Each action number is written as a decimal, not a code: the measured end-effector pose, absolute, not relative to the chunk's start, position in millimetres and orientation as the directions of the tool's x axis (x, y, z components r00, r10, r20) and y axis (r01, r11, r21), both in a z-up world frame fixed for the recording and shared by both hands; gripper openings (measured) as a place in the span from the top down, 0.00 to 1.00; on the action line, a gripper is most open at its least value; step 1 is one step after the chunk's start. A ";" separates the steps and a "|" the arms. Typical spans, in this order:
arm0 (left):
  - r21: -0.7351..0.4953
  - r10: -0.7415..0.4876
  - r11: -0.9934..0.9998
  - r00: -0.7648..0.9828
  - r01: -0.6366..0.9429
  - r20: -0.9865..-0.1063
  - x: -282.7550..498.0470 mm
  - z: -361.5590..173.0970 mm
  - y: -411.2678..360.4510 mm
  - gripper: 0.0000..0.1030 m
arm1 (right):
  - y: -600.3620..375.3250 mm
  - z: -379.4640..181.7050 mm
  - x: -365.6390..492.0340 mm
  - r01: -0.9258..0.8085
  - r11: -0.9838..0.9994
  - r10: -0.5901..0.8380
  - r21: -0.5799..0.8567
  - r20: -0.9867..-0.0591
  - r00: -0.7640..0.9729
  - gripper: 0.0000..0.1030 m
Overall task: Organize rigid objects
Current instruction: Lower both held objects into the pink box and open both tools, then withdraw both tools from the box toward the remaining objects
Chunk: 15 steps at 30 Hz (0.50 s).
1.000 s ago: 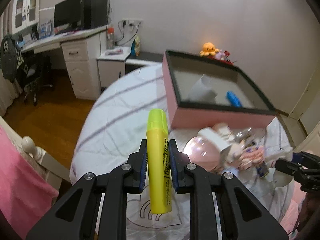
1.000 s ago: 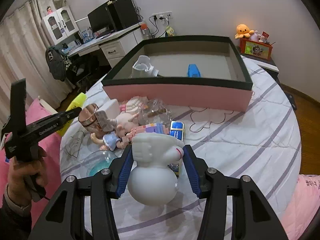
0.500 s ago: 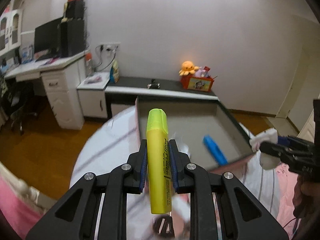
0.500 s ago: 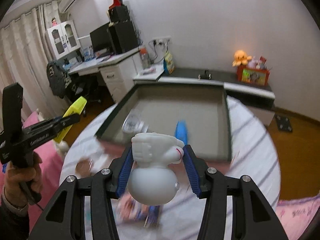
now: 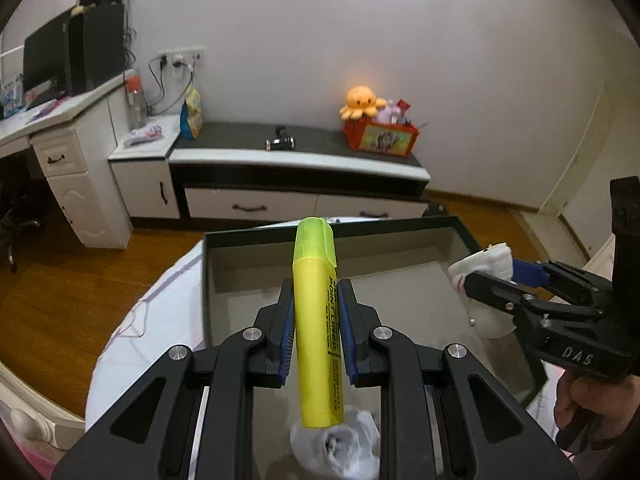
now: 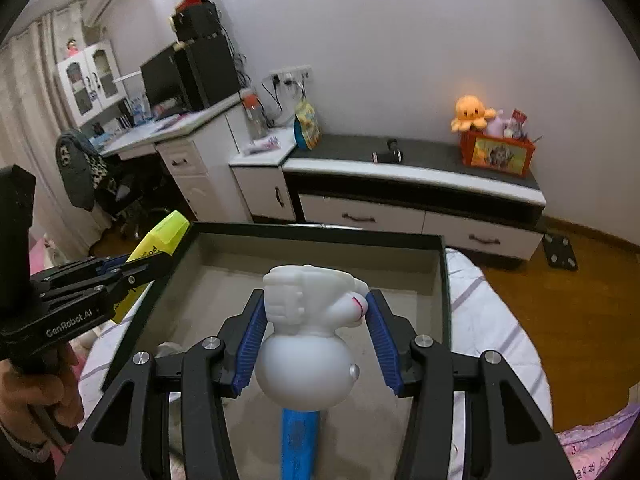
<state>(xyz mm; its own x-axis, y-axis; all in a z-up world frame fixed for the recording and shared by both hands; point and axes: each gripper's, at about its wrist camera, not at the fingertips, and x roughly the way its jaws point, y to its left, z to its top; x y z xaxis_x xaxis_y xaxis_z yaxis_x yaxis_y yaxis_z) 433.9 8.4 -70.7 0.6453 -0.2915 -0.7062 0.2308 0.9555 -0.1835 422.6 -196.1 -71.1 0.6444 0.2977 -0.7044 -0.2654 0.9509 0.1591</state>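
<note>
My left gripper (image 5: 314, 316) is shut on a yellow highlighter (image 5: 316, 320), held upright above the open box (image 5: 248, 240) with dark rim and grey floor. My right gripper (image 6: 314, 320) is shut on a white toy figure (image 6: 308, 340), also held over the box (image 6: 320, 234). Each gripper shows in the other view: the right one with the white toy (image 5: 486, 276) at the right, the left one with the highlighter (image 6: 158, 240) at the left. Inside the box lie a white crumpled item (image 5: 336, 444) and a blue object (image 6: 298, 440).
The box rests on a round bed with a striped white cover (image 5: 140, 320). Behind it stand a low black and white cabinet (image 5: 300, 184), a white desk (image 5: 60, 148) at the left, and a red basket with an orange plush (image 5: 376, 128). Wooden floor lies around.
Both grippers have lifted from the pile of toys on the bed and moved forward over the open box. Each keeps its hold on its object.
</note>
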 end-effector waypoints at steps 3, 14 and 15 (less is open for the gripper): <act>-0.167 -0.275 0.959 0.622 0.228 -0.734 443.6 -82.0 1.6 0.80 | -196.1 -82.2 434.6 -0.250 0.955 0.285 0.160 -0.729 0.623 0.50; -0.111 -0.188 0.982 0.685 0.155 -0.704 418.3 -71.5 17.1 0.02 | -207.5 -81.1 425.4 -0.164 0.976 0.217 0.145 -0.737 0.640 0.13; -0.110 -0.184 0.983 0.692 0.150 -0.699 413.4 -68.5 19.5 0.00 | -208.4 -79.7 424.9 -0.155 0.978 0.208 0.140 -0.738 0.642 0.13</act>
